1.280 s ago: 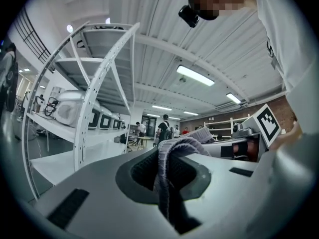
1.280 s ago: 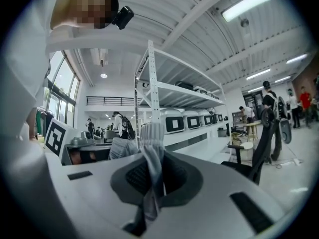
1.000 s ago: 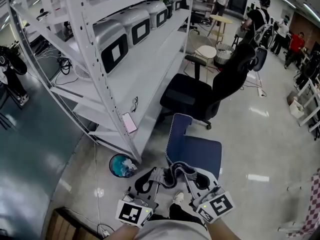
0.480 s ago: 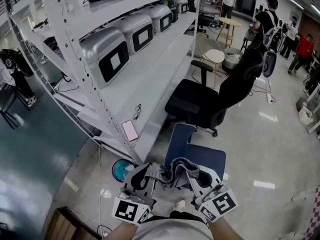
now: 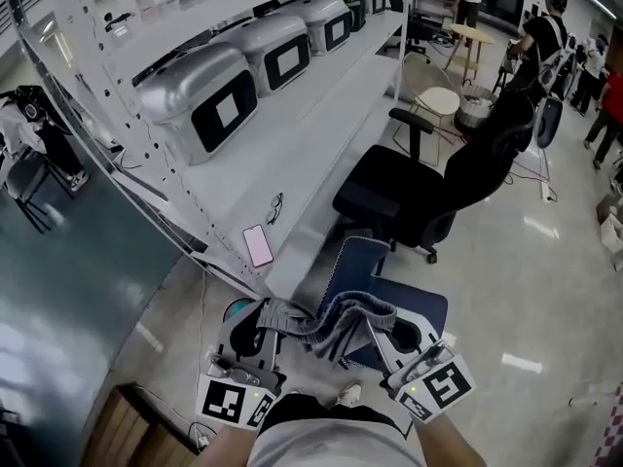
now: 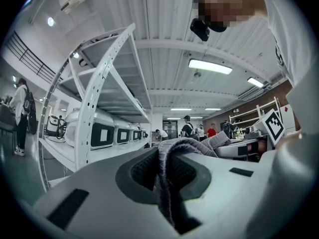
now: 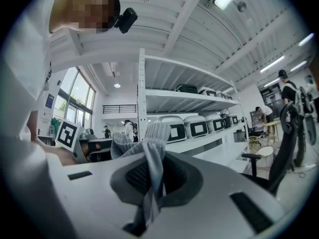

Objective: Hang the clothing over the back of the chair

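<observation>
1. The blue chair point(image 5: 414, 300) was partly covered. The grey garment point(image 5: 336, 321) and the right gripper point(image 5: 394, 331) hid the near part of its seat.
2. The teal bin point(image 5: 236, 310) showed only as a sliver behind the left gripper point(image 5: 261, 321).
3. The garment's kind could not be told. It hung bunched, and its ends vanished between each gripper's closed jaws.
4. The wooden crate point(image 5: 127, 431) was cut off by the bottom edge.
5. The far people point(image 5: 545, 37) were too small to detail.

Two-handed grip, held low.
Left gripper point(image 5: 255, 327) and right gripper point(image 5: 397, 339) each pinched the grey garment point(image 5: 336, 317) between closed jaws.
</observation>
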The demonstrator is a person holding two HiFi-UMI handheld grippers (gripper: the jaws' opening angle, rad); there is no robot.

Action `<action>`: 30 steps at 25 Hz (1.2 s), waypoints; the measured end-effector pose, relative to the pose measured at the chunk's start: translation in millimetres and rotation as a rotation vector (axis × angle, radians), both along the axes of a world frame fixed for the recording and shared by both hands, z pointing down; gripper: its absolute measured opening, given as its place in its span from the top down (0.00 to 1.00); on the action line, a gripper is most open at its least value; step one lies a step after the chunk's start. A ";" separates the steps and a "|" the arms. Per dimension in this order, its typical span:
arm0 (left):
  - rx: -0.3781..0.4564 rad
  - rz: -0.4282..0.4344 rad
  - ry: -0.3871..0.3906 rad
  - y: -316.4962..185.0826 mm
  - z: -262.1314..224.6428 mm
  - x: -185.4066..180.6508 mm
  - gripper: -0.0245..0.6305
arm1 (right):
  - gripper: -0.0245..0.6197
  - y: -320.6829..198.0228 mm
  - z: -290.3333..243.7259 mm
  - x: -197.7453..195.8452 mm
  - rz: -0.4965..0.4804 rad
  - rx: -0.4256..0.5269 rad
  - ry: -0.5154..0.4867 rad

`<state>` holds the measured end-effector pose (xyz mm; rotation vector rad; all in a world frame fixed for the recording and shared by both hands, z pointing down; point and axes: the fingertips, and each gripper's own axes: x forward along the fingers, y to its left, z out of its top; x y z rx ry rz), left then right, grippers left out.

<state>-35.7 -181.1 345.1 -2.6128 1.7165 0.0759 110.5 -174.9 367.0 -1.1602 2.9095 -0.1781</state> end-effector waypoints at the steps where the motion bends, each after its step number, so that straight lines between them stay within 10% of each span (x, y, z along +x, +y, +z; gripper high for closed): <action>1: 0.000 0.001 -0.002 -2.4 -0.4 -0.6 0.91 | 0.93 -2.5 1.1 1.3 0.003 -0.004 -0.001; 30: -0.042 0.223 0.014 -145.8 23.4 -5.2 0.91 | 0.93 -122.6 13.0 13.3 0.219 -0.008 0.136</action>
